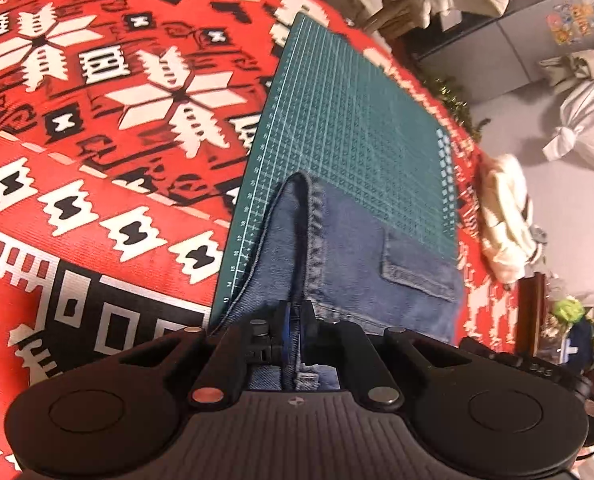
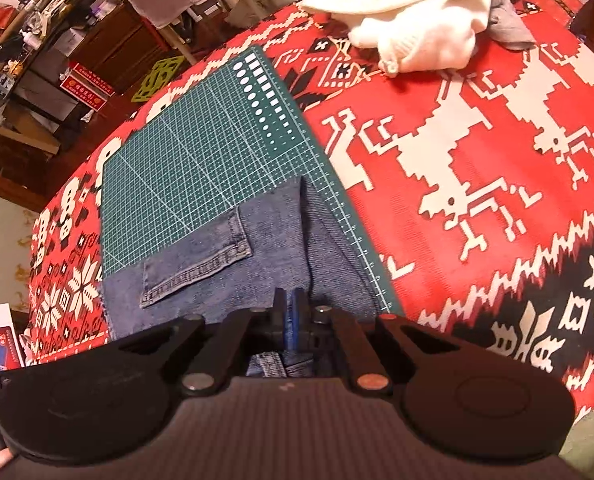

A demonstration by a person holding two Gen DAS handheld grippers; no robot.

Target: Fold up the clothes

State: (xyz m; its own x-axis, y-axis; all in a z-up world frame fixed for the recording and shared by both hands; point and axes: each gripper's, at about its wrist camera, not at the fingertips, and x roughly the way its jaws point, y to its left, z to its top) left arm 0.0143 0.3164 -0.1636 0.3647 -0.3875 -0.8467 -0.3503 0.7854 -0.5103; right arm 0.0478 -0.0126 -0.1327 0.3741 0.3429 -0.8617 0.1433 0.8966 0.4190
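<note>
A blue denim garment (image 1: 361, 248) with a stitched back pocket (image 1: 417, 268) lies partly on a green cutting mat (image 1: 337, 120). My left gripper (image 1: 296, 312) is shut on a raised fold of the denim along a seam. In the right wrist view the same denim garment (image 2: 265, 248) shows its pocket (image 2: 201, 260) to the left, and my right gripper (image 2: 291, 306) is shut on another pinched fold of it. The denim lifts toward both grippers while the rest rests on the green cutting mat (image 2: 185, 152).
A red, white and black patterned cloth (image 1: 97, 140) covers the table. A white knit garment (image 2: 409, 16) and a grey cloth (image 2: 509, 20) lie at the far side. A cream garment (image 1: 505, 216) sits by the table edge. Cluttered shelves (image 2: 37, 40) and a white bundle (image 1: 585, 120) stand beyond.
</note>
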